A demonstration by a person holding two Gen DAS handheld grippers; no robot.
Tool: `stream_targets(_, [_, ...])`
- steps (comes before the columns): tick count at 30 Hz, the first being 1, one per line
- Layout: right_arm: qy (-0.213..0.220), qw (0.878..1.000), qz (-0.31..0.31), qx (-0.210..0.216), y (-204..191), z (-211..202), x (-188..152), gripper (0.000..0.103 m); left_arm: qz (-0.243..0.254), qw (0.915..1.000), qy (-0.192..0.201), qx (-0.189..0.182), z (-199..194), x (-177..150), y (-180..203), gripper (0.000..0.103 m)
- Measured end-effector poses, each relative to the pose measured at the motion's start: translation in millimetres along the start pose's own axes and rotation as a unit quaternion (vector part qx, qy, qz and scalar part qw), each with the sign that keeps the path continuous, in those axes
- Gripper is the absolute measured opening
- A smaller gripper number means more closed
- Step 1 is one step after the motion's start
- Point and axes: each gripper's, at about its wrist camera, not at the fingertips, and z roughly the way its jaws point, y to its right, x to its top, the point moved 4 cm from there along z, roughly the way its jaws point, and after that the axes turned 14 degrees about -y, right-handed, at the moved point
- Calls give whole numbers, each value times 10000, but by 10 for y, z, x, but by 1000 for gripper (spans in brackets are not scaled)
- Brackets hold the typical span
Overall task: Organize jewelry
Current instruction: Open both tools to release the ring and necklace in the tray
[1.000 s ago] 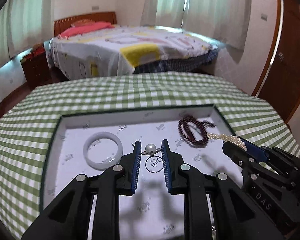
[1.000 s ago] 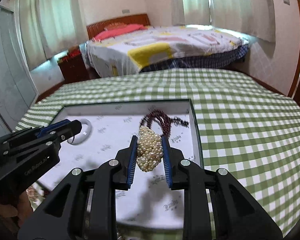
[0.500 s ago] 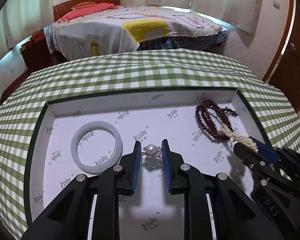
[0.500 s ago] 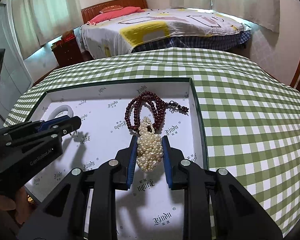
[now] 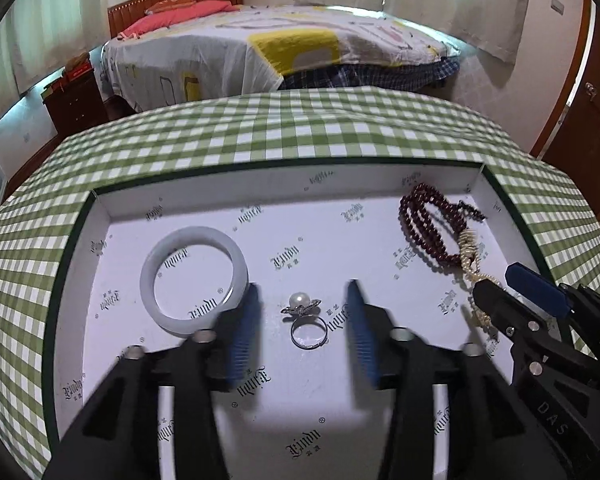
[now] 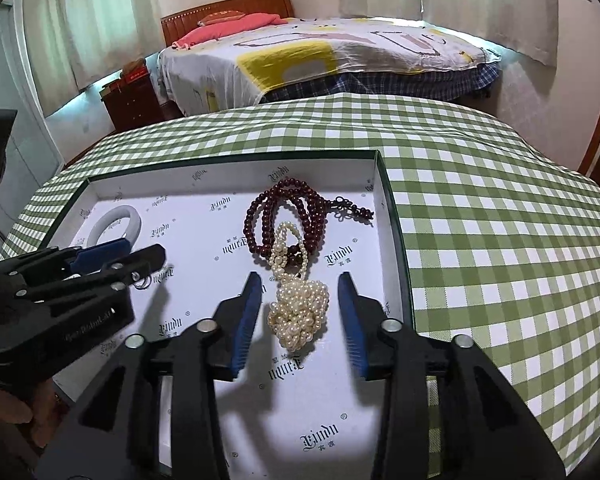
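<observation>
Both claws have just been opening, and each stands over a piece it has let go into the box [image 5: 100, 208], which sits on the checked bench [image 5: 300, 128]. The left claw [image 5: 302, 316] is about half open with the ring [image 5: 308, 322] lying free on the box floor between its pads, near the middle of the front half and touching neither; its fingers are blurred, so the left claw may be still widening. The bangle [image 5: 194, 278] lies flat just to the left, toward the box's left side, close by the left finger. The right claw [image 6: 300, 312] is open a little less wide, with the heaped pearls [image 6: 300, 314] resting on the floor between its pads near the box's right edge; a loop of the strand trails back over the beads [image 6: 284, 220], which lie toward the far right corner. Judged from this, the step in hand is the release of ring and pearls, and all four pieces seen here are in the box. The next move calls for lifting both claws straight up and clear, without snagging the pearl strand or nudging the ring against the bangle.
</observation>
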Motion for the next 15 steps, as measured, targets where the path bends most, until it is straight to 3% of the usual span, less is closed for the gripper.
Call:
stream_targets(3, [52, 10000, 2, 18, -1, -56, -12, 40, 37, 9999, 132, 39, -71, -11, 10, 58])
stream_targets(8, [173, 9998, -22, 31, -51, -211, -39, 41, 18, 9998, 203, -22, -213, -67, -12, 58])
stream_targets(15, [402, 9991, -81, 63, -179, -542, -127, 42, -137, 9982, 585, 72, -629, -257, -226, 58])
